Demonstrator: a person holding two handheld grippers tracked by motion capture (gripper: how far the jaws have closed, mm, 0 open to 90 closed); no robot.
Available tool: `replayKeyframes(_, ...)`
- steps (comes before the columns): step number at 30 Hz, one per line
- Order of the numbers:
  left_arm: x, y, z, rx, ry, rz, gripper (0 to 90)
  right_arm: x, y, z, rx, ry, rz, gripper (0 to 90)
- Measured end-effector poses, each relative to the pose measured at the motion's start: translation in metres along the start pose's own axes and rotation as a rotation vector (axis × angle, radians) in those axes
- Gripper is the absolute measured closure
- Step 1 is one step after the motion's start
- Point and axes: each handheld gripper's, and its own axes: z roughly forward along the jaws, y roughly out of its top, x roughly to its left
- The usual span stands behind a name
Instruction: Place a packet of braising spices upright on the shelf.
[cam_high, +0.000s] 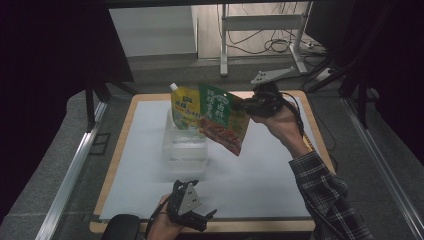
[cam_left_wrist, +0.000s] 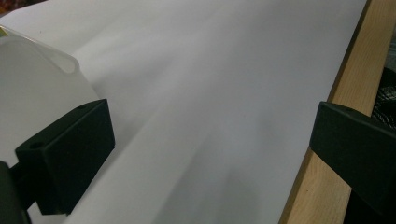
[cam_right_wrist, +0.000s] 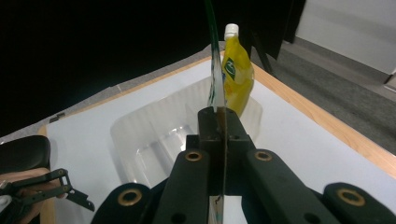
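Right gripper (cam_high: 250, 106), upper middle of the high view, has its jaws clamped flat on a green sauce pouch (cam_high: 220, 120), carrying it above the clear plastic tray (cam_high: 185, 145). Left gripper (cam_high: 192, 207) idles at bottom centre, jaws wide open and empty. Next move is probably lowering it in beside the yellow spouted pouch (cam_high: 182, 110).

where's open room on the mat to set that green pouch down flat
Bare white mat lies right of the clear tub, out to the wooden edge, and in front of it. A narrower strip runs left of the tub. It is crowded over the tub, where the yellow spout pouch stands and the right gripper holds the green pouch.
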Motion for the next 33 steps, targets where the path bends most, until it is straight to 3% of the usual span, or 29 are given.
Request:
replayKeyframes(15,0.0,0.0,0.0,0.005,-0.005,0.01,0.0,-0.001,0.012,0.048,-0.018,0.062,-0.007,89.0)
replayKeyframes(33,-0.001,0.0,0.001,0.012,-0.013,0.022,0.0,0.003,0.032,0.093,-0.025,0.089,-0.021,89.0)
